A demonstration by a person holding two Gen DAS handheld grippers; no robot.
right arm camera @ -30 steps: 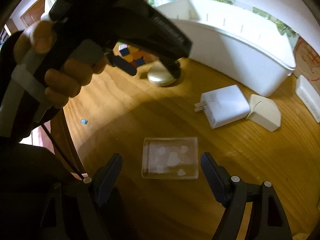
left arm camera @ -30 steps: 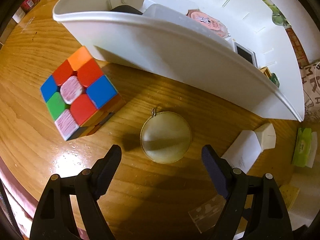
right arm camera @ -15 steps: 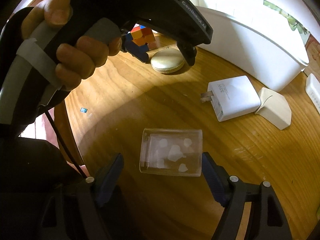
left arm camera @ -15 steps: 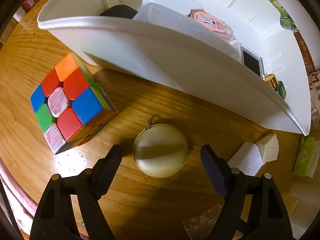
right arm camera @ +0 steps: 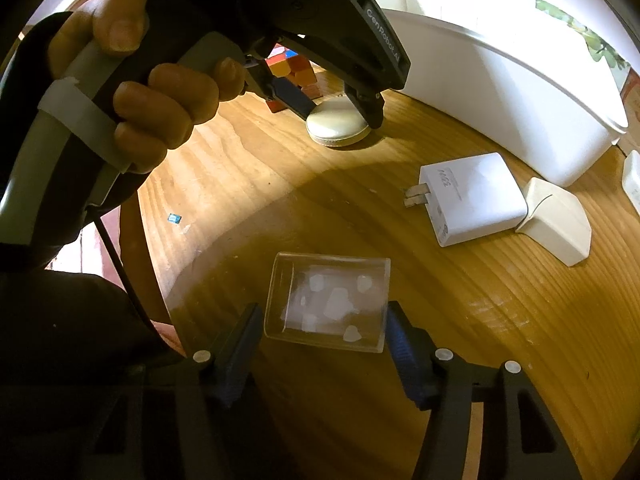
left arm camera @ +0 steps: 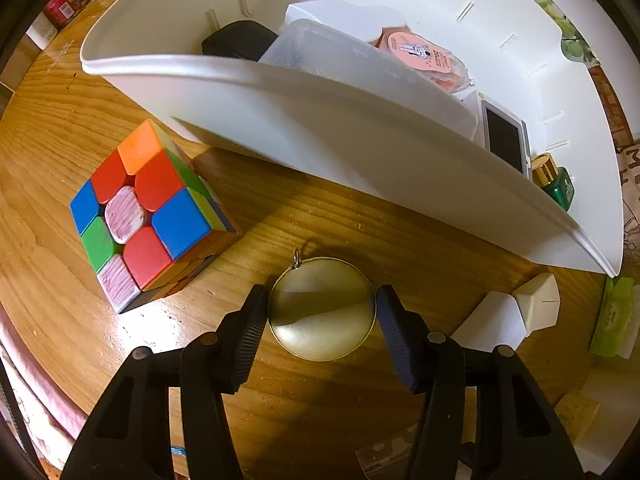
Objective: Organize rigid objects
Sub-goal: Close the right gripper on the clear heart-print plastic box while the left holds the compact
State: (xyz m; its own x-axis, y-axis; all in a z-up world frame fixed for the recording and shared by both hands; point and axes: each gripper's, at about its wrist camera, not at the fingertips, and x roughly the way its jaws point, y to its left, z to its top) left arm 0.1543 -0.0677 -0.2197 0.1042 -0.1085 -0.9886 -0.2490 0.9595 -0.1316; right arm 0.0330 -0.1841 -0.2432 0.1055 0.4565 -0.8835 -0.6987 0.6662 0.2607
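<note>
A round gold compact (left arm camera: 322, 309) lies on the wooden table, and my left gripper (left arm camera: 321, 312) has its jaws closed in against its two sides. The compact also shows in the right wrist view (right arm camera: 338, 126), under the left gripper (right arm camera: 340, 114). A colourful puzzle cube (left arm camera: 146, 210) sits left of it. A clear plastic box with white hearts (right arm camera: 328, 302) lies between the jaws of my right gripper (right arm camera: 323, 330), which touch or nearly touch its sides. A white bin (left arm camera: 360, 148) with several items inside stands behind.
A white charger (right arm camera: 472, 198) and a cream wedge-shaped piece (right arm camera: 556, 226) lie on the table right of the compact, near the bin wall (right arm camera: 500, 92). A green packet (left arm camera: 612, 316) lies far right. The table edge runs along the left.
My left gripper moved forward and its jaws closed in around the compact. My right gripper moved forward and its jaws closed in around the clear box.
</note>
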